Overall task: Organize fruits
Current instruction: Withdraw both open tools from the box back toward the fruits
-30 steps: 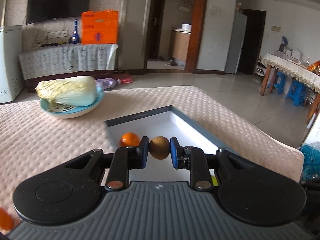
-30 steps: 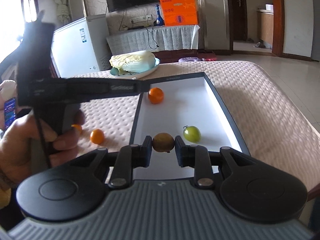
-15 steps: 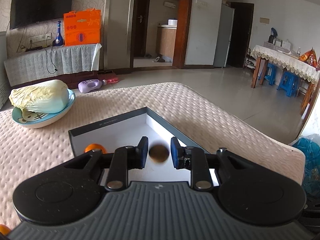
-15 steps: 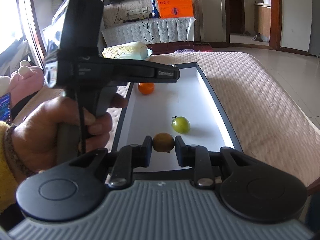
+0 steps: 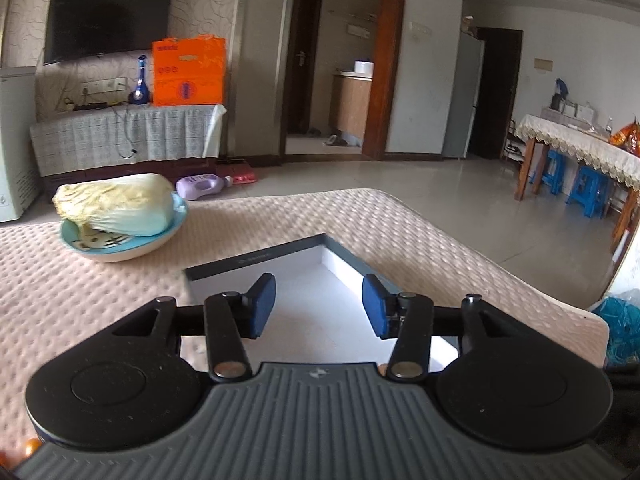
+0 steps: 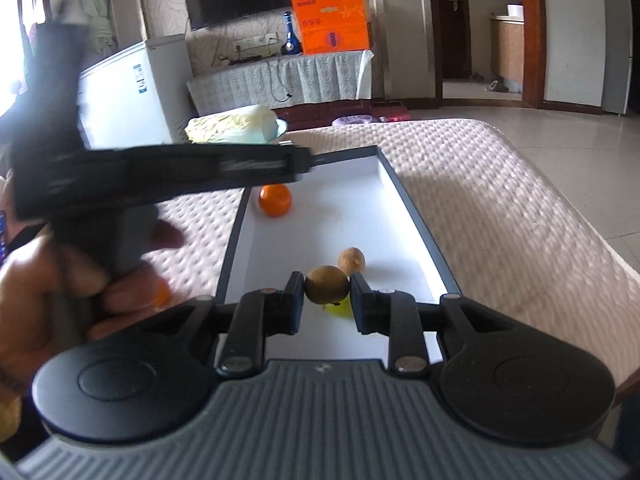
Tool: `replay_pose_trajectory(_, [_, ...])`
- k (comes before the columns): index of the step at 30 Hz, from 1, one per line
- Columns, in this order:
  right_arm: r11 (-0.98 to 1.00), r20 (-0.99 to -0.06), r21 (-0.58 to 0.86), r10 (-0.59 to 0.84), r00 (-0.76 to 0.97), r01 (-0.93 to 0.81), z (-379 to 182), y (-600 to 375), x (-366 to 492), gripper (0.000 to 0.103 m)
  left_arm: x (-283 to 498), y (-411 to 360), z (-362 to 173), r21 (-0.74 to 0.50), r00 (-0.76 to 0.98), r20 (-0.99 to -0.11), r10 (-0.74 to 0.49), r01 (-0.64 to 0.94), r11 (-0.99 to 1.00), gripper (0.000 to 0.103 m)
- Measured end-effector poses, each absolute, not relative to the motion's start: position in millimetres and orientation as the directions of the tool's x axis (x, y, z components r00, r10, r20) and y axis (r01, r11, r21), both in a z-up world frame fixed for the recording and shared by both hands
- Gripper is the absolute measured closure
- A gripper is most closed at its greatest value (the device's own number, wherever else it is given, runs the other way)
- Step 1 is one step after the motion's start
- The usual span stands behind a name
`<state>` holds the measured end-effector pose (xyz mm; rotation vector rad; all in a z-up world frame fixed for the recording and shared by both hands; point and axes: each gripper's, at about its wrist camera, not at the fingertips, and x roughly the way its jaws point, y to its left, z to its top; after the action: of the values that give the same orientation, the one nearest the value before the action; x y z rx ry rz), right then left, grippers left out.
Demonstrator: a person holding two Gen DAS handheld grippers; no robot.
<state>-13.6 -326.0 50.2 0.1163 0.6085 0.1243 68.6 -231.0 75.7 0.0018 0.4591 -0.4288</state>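
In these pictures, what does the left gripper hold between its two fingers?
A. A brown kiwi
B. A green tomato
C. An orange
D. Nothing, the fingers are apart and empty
D: in the left wrist view the left gripper has its blue pads wide apart, and only the white floor of the tray shows between them.
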Motion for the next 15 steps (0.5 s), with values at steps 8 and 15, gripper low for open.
replay_pose_trajectory(8, [0.988,-0.555,0.156,0.081,0.828,0.009,46,-327,14,0.075,29,-181,91,-0.079,0.838,-0.420,-0.349,0.349,0.934,0.045])
replay_pose_trajectory(15, [0.992,-0.551,0.117,0.018,0.834,0.056,40,-317,25,0.074,-11,-138,95,-0.032,0.852,-0.428,-0.303,0.320,0.947,0.042])
